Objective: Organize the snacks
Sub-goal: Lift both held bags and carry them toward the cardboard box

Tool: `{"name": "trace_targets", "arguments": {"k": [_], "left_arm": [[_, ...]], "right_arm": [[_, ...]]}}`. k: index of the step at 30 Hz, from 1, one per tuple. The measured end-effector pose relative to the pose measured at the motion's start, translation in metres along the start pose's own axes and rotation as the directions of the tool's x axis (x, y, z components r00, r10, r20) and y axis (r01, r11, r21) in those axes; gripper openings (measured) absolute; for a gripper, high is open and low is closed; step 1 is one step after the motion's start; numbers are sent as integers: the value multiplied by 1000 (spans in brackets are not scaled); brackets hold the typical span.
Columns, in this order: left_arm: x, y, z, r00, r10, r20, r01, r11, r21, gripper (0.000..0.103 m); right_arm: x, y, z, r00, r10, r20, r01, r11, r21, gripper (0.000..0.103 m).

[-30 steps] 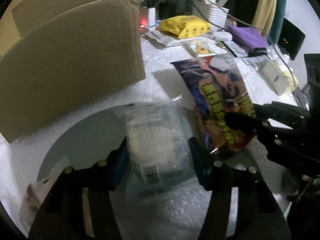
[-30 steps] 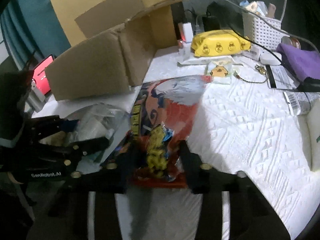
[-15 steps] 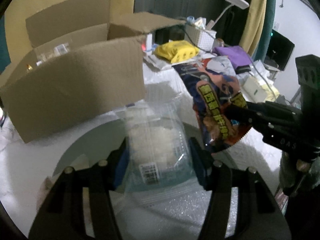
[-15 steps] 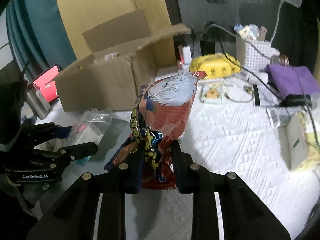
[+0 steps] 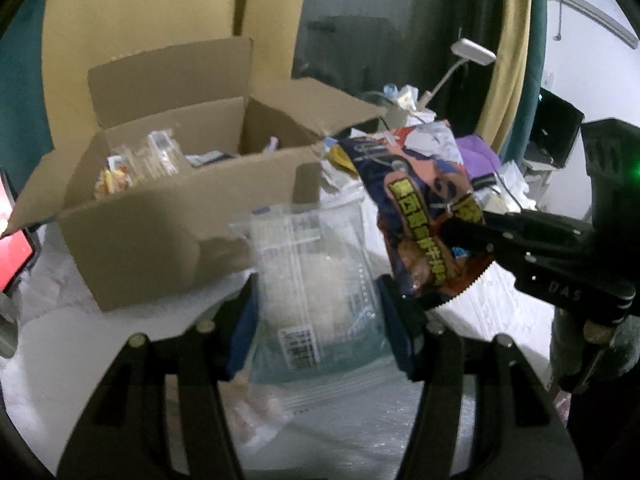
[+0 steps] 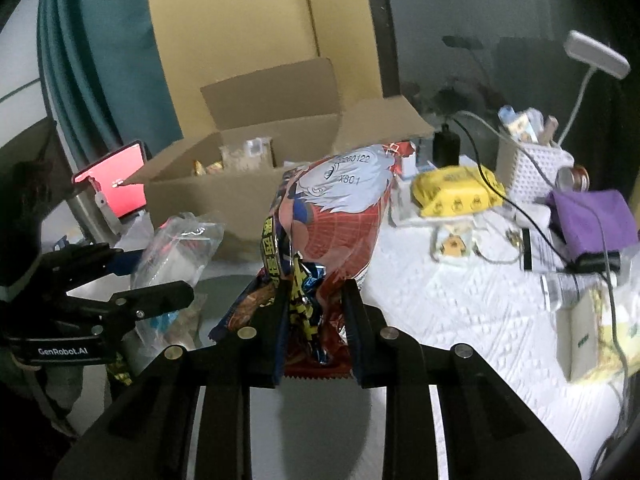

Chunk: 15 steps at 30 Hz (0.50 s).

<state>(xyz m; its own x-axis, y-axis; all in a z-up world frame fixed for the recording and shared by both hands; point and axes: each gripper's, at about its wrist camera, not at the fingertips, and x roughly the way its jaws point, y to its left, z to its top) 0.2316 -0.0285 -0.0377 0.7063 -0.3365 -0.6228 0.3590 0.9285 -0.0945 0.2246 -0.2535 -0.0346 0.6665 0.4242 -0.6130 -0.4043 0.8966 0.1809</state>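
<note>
Gripping a clear plastic snack bag [image 5: 316,276], the left gripper [image 5: 316,312] holds it upright between both fingers [image 5: 240,332], pads pressed on its sides. In the left wrist view the cardboard box [image 5: 168,220] stands at 10 o'clock from the bag, flaps open, with small wrapped snacks [image 5: 132,164] inside. The right gripper [image 6: 316,308] clamps the crumpled lower end of a red and blue printed snack packet [image 6: 340,216]; its fingers have just been closing, with the packet between them. The packet stands upright, clear of the white quilted bed cover [image 6: 460,312]. In the right wrist view the box sits at 11 o'clock from the packet, and a yellow wipes pack [image 6: 456,196] lies at 2 o'clock. A white perforated basket [image 6: 532,172] stands just beyond it.
</note>
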Motion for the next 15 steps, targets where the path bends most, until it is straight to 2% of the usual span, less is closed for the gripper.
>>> {"name": "trace_targets", "arguments": {"k": [15], "left_arm": [[-31,42,27,995,45,89,-44,999,-16,58]], "right_arm": [[8,29,41,999,21,46,-19,998,-61,26]]}}
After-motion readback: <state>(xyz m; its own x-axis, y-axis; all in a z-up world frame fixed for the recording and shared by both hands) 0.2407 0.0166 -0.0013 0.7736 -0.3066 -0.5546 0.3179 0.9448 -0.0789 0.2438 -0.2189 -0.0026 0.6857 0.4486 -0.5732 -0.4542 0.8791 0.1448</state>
